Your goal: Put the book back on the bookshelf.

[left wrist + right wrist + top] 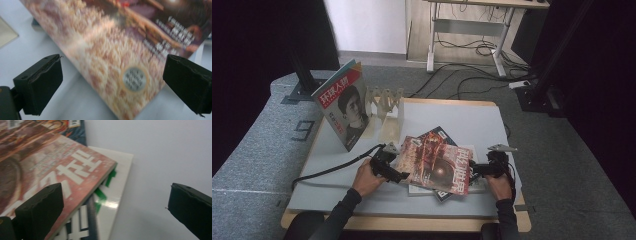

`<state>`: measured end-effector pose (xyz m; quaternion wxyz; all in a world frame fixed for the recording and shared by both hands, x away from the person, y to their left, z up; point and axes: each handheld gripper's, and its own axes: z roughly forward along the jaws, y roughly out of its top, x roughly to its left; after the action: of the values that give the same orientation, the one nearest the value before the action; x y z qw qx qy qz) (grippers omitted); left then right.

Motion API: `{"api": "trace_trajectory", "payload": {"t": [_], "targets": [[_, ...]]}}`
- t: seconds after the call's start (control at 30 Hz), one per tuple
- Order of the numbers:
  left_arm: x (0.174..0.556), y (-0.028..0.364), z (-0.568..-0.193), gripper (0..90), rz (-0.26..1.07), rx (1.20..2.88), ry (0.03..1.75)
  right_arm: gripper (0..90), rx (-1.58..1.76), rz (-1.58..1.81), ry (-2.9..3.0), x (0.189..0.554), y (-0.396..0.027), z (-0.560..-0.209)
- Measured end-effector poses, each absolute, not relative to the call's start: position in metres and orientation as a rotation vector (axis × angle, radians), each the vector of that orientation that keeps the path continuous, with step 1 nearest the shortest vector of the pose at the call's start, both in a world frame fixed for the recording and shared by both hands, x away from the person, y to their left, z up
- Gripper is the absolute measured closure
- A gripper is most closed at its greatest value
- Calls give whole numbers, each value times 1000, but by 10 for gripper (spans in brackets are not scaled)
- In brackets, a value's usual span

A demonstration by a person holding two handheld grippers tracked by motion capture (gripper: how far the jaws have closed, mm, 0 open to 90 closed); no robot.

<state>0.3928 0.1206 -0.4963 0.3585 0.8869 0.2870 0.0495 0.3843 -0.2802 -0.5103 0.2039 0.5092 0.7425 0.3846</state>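
Observation:
A red-covered magazine (437, 167) tops a loose pile at the front middle of the table. My left gripper (396, 174) is at the magazine's left edge and stands open; in the left gripper view the red magazine (120, 45) runs between the two wide-apart jaws of the left gripper (112, 82). My right gripper (478, 170) is open at the pile's right side. In the right gripper view the red magazine's corner (50, 167) lies by the left jaw of the right gripper (115, 210), over a white magazine (117, 185) with green marks and a dark blue one (75, 130).
A magazine with a portrait cover (344, 102) stands upright in a pale wooden rack (387, 107) at the back left. The grey table mat (462, 120) is bare behind the pile. A desk frame (467, 30) and cables stand on the floor beyond.

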Motion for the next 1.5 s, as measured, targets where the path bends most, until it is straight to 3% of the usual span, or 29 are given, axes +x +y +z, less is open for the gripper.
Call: {"api": "trace_trajectory", "payload": {"t": [0.6, 1.5], "targets": [[432, 74, -498, 18, 164, 2299, 658, 0, 1298, 1088, 2190, 350, -255, -514], [477, 59, -503, 20, 221, 2247, 732, 0, 1204, 1125, 2282, 313, -235, -516]]}}
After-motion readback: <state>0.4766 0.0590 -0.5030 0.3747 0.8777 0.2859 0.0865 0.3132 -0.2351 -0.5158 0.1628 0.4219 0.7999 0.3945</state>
